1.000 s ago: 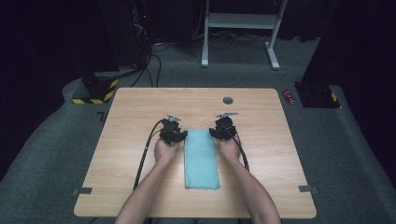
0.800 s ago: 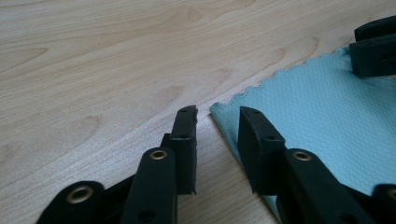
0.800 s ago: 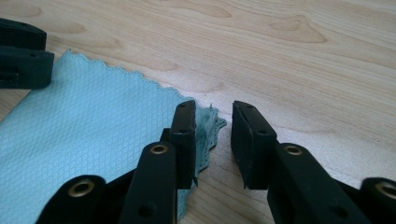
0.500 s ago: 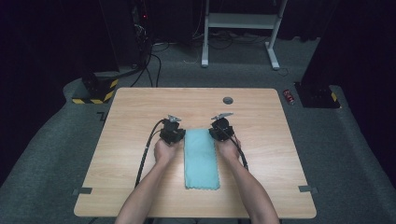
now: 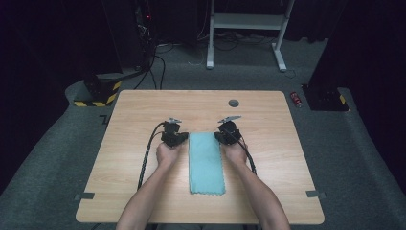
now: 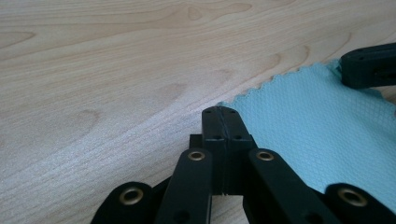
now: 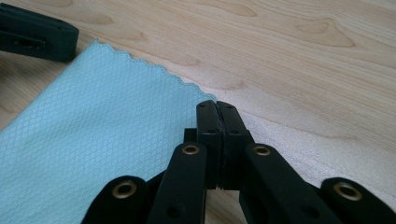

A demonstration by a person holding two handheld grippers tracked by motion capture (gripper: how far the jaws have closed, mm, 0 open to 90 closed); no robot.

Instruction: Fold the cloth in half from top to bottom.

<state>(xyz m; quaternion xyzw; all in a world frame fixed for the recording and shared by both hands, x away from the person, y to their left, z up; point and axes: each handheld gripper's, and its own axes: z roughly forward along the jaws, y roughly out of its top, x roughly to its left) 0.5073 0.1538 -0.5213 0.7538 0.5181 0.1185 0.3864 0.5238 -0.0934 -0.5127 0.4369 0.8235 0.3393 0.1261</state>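
Risking a slip on lift — each hand-held gripper seems to pinch just the very corner tip of the teal cloth (image 5: 206,162), so a thin bite could pull free, or uneven raising could skew the fold. Left hand-held gripper (image 6: 220,122) has just been closing, jaws now together at the cloth's far-left corner; whether fabric is truly caught between them cannot be told. Right hand-held gripper (image 7: 217,116) likewise has just been closing and now sits together at the far-right corner. Cloth lies flat on the table (image 5: 143,110), folded long — running from the grippers toward the near edge, between both hands.
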